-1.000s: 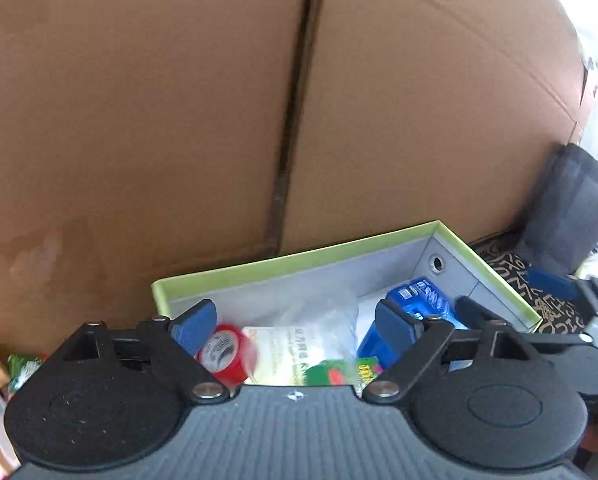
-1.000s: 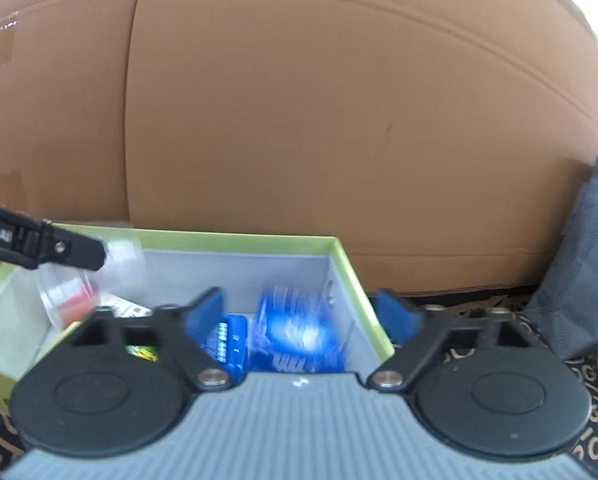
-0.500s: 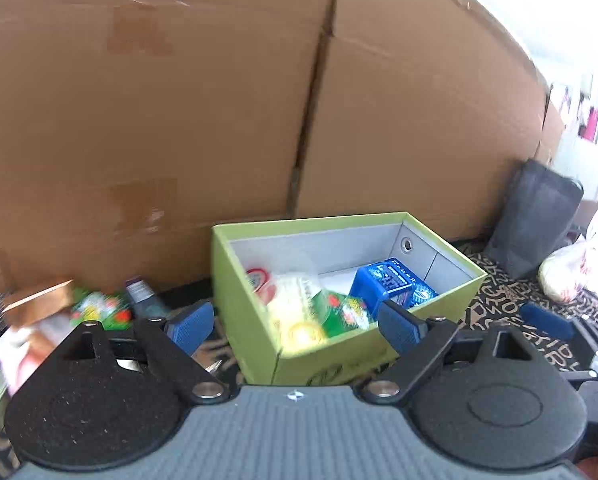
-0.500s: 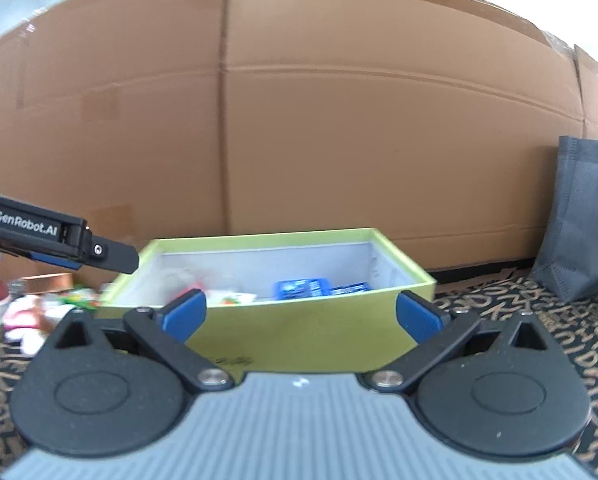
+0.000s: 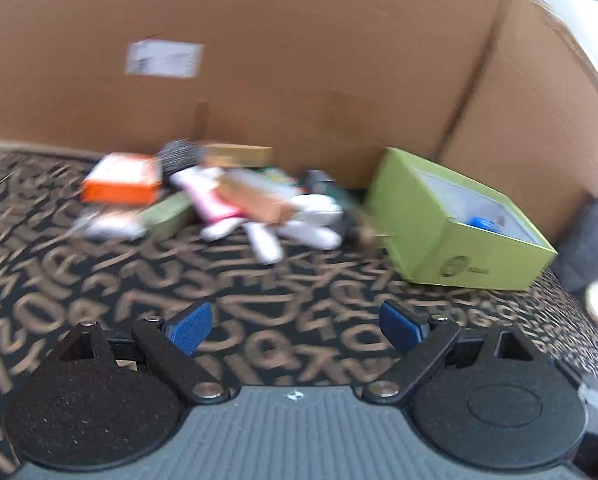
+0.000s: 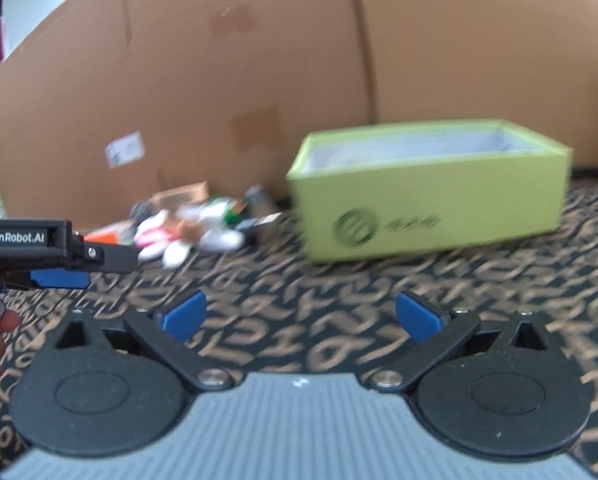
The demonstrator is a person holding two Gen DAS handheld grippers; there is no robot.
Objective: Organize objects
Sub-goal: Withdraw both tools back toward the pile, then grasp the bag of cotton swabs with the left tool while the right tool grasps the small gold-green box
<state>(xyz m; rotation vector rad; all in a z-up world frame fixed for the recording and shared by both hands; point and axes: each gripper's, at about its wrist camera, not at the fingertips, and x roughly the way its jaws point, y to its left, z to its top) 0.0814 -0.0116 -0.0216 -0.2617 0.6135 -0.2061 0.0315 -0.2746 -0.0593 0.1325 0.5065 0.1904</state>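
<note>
Both tools are spread with nothing between their blue pads: the left tool (image 5: 295, 328) and the right tool (image 6: 301, 316) hover over the letter-patterned carpet (image 5: 279, 280). The green box (image 5: 455, 220) sits at two o'clock in the left view, against the cardboard wall (image 5: 299, 60). A blurred pile of objects (image 5: 219, 196) lies at eleven o'clock, beside the box.

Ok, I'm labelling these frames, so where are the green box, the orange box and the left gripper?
green box (image 6: 431, 204), right wrist view, front wall.
orange box (image 5: 119, 184), left wrist view, top face.
left gripper (image 5: 295, 322), left wrist view, gap midway between fingertips.
</note>
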